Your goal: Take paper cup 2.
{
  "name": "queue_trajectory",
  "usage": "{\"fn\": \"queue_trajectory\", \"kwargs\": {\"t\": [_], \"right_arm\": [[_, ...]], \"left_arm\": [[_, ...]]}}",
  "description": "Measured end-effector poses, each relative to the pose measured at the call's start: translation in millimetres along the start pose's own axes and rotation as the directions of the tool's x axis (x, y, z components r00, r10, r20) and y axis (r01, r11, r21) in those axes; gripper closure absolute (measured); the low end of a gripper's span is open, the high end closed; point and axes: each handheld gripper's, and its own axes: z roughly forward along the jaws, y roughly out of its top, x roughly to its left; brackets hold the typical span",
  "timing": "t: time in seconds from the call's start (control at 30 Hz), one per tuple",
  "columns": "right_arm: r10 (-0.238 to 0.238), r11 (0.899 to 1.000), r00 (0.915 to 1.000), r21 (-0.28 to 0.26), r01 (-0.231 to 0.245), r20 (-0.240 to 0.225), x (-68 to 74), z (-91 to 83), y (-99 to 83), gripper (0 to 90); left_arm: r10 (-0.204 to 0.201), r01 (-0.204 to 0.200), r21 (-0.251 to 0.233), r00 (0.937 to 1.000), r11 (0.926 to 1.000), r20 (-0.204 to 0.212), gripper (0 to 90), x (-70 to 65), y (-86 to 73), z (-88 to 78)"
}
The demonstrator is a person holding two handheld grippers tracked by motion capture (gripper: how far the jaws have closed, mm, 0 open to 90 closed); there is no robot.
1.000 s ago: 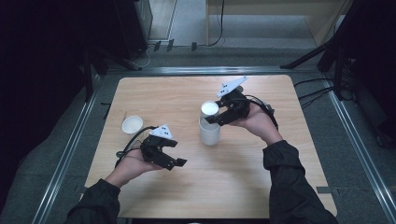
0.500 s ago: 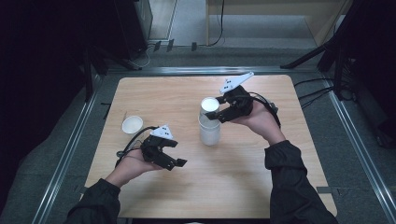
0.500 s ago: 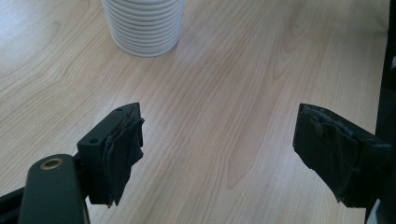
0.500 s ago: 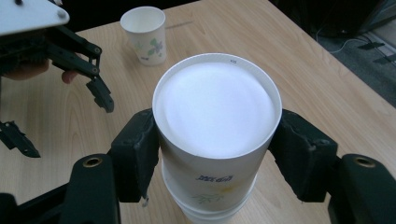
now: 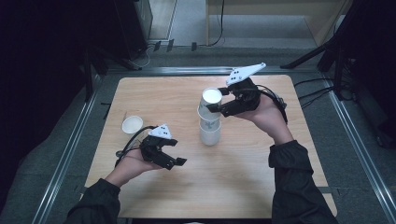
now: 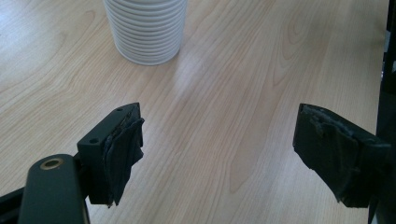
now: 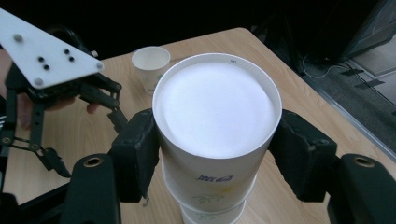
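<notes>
Top cup (image 7: 215, 116) pinched by right gripper (image 5: 215, 106) fingers; left gripper (image 6: 219, 154) view shows fingers spread.

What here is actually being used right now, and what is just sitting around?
In use:
- stack of paper cups
- top cup, clamped by the right hand-held gripper

Sitting around:
- single small cup on the table
- left hand-held gripper, open, holding nothing

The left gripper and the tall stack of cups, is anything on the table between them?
No. In the high view, only bare table separates the left gripper from the cup stack.
</notes>
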Motion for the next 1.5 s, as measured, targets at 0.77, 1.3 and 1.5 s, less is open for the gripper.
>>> {"fn": "queue_trajectory", "kwargs": {"t": [0.77,1.3,1.5], "right_arm": [[0.0,1.0,1.0,0.005,0.0,-0.007,32.5,-41.5,-14.1,35.7],[0.035,0.998,0.999,0.059,-0.033,-0.027,50.7,-30.9,-59.8,35.7],[0.056,0.996,0.9973,0.079,-0.052,-0.049,59.5,-15.9,-82.4,35.6]], "left_arm": [[0.048,-0.045,-0.054,0.9977,0.9975,0.049,16.0,1.9,16.3,2.0],[0.098,-0.09,-0.077,0.9904,0.9929,0.098,16.1,3.4,31.1,15.6],[0.108,-0.101,-0.077,0.9892,0.9919,0.099,16.4,2.6,30.9,16.9]]}}
